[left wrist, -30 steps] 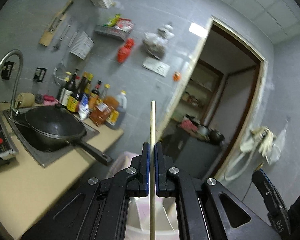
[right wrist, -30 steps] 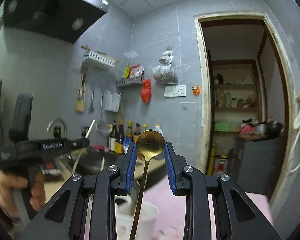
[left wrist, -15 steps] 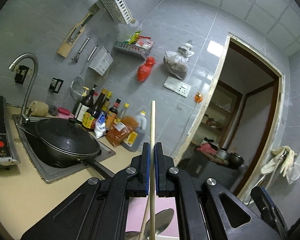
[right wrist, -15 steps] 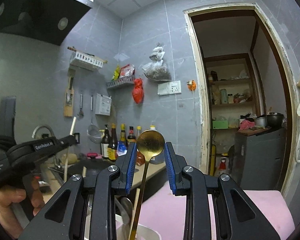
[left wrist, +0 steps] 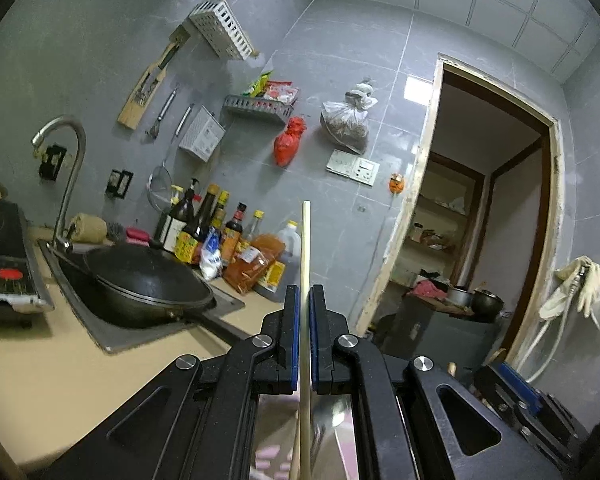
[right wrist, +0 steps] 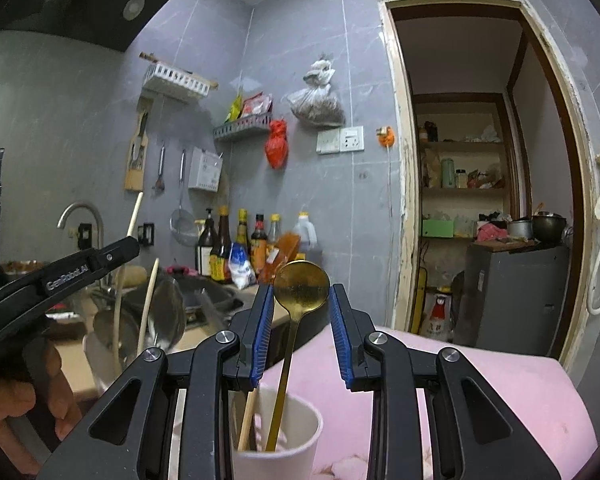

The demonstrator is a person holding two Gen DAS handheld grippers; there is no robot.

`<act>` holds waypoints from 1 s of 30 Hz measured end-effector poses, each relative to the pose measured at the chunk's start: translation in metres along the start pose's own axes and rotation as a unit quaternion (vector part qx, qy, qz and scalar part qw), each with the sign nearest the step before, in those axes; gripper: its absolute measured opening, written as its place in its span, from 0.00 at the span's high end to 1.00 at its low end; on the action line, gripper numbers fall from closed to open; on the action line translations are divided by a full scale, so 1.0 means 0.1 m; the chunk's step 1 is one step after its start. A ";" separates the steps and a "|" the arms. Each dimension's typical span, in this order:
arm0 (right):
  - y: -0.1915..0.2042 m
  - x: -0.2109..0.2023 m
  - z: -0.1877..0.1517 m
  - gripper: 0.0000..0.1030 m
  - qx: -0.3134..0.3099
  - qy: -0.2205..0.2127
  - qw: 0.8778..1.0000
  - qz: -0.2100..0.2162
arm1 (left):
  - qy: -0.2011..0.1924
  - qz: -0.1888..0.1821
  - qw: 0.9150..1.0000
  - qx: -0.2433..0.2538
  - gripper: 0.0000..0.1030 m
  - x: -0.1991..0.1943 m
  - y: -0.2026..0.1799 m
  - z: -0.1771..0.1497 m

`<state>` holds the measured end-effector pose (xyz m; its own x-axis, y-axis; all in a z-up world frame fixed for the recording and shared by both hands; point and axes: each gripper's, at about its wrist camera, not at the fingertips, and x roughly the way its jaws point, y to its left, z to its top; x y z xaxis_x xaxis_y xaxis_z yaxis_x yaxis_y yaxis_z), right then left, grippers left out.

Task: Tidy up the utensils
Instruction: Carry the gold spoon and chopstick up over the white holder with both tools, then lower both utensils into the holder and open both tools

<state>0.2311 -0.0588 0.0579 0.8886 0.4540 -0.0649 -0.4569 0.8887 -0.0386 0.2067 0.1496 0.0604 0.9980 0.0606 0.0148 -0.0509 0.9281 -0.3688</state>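
My left gripper (left wrist: 304,292) is shut on a pale wooden chopstick (left wrist: 305,248) that stands upright through its jaws. Under it show a blurred silver spoon (left wrist: 334,420) and a bit of pink surface. My right gripper (right wrist: 302,298) points level and is shut on the bowl of a gold spoon (right wrist: 301,286). The spoon's handle slants down into a white cup (right wrist: 296,448), which also holds a wooden chopstick (right wrist: 247,420). In the right wrist view the left gripper (right wrist: 130,246) reaches in from the left, held by a hand (right wrist: 4,396), above several silver spoons (right wrist: 167,312) and chopsticks.
A black wok (left wrist: 140,280) sits in the sink (left wrist: 112,340) beside a faucet (left wrist: 66,168), sauce bottles (left wrist: 204,228) and an induction cooker (left wrist: 4,276). The pink surface (right wrist: 480,400) carries the cup. A doorway (right wrist: 472,184) and a dark cabinet (right wrist: 512,292) lie to the right.
Both grippers have sunk. The white cup has come up into the right wrist view, with the gold spoon's handle now inside it. Silver spoons have appeared under the left gripper.
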 end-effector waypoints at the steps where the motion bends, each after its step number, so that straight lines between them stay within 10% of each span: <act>1: 0.00 0.00 -0.01 0.74 -0.001 0.003 1.000 0.001 | 0.002 0.000 1.000 0.007 0.98 -0.02 -0.01 -0.02; 10: 0.02 -0.04 -0.10 0.60 -0.003 0.029 0.999 0.018 | 0.059 -0.022 0.997 0.054 0.94 -0.08 -0.10 -0.16; 30: -0.49 -0.89 0.12 0.00 0.012 0.027 0.999 -0.037 | 0.158 -0.058 0.980 0.106 0.21 -0.54 -0.65 -0.18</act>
<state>0.1754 -0.1422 0.0776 0.9159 0.3840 -0.1165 -0.3889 0.9210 -0.0223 0.1568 0.0790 0.0668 0.9574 -0.1351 -0.2550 0.0903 0.9796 -0.1797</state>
